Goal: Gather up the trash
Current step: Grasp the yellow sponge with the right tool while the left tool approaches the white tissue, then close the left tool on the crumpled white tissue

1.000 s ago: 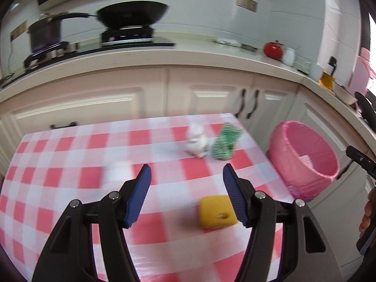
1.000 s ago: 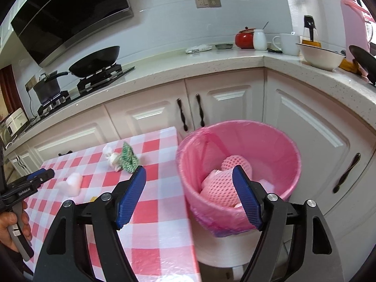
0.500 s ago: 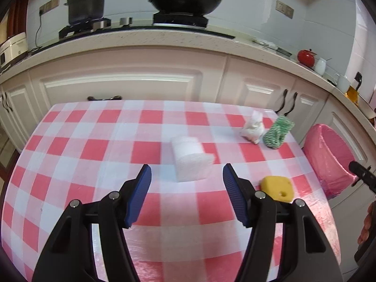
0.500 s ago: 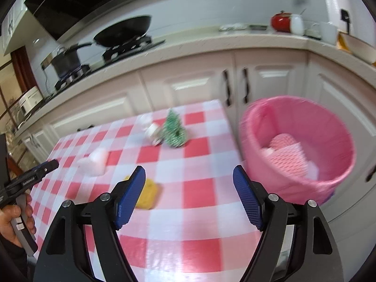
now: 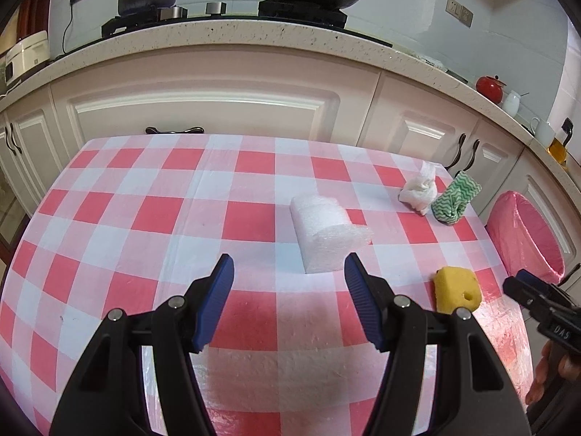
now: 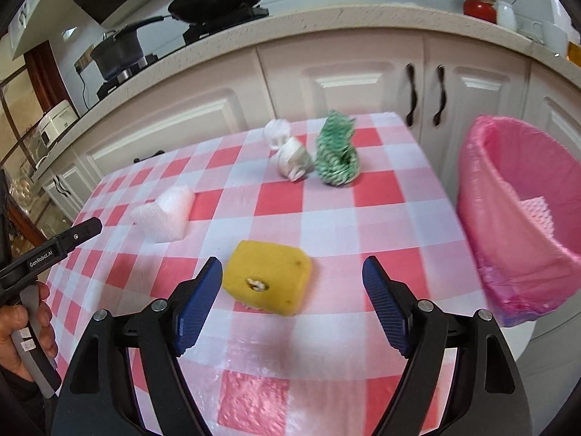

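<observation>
we're counting 4 bits of trash on the checked table (image 5: 145, 218): 1 white foam roll (image 5: 325, 234), 1 yellow sponge (image 6: 268, 281), 1 white tissue wad (image 5: 419, 190), 1 green zigzag cloth (image 5: 454, 201). 1 pink bin (image 6: 523, 218) is sitting at right of frame, off the table edge, w/ pink mesh inside. we're holding the left gripper (image 5: 288, 283) w/ jaws wide apart, nothing in them, foam roll centre frame just past the tips, long axis running away from the cam. right gripper (image 6: 292, 283) is also gaping wide, empty; sponge lying flat between its tips, lower centre, long axis across the frame.
</observation>
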Demonstrator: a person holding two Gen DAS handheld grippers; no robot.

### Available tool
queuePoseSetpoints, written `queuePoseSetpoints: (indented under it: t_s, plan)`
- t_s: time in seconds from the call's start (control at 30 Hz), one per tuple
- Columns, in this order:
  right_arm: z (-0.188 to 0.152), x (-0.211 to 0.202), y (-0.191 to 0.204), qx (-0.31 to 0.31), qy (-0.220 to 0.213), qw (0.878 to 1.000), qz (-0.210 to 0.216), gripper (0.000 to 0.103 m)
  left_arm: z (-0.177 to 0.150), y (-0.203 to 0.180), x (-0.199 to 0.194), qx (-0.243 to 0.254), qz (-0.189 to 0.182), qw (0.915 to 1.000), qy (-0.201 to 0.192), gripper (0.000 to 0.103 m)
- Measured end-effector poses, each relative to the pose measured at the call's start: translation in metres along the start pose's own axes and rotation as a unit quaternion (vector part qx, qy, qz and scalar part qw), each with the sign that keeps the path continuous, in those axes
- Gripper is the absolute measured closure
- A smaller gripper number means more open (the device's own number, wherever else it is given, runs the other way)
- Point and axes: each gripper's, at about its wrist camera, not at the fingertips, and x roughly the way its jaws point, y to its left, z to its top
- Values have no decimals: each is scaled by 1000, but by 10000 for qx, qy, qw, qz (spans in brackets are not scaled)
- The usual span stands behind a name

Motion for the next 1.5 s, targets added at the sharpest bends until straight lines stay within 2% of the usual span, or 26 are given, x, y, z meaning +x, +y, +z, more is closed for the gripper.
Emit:
queuePoseSetpoints:
  t_s: [0.4,0.63,0.73,0.93,1.3,1.5]
  plan:
    - [-3,45,21,-154,403,9991,19,23,1,5,17,-37,-18,9999,96,42]
    - [-5,68,30,-337,622,9974,-117,23,3,3,23,-7,-56,9999,116,42]
    - [-7,77,32,-430,759,9961,-122,37,4,0,26,12,-70,9999,127,42]
    - [-5,73,26,-478,717,9963,-48,41,13,-13,31,105,-138,9998,93,42]
    - [26,40,-14,-268,306,9991,-93,41,52,-88,63,613,-646,9960,7,42]
    - [39,20,-37,-199,105,9997,-110,41,66,-133,95,829,-1004,9913,162,42]
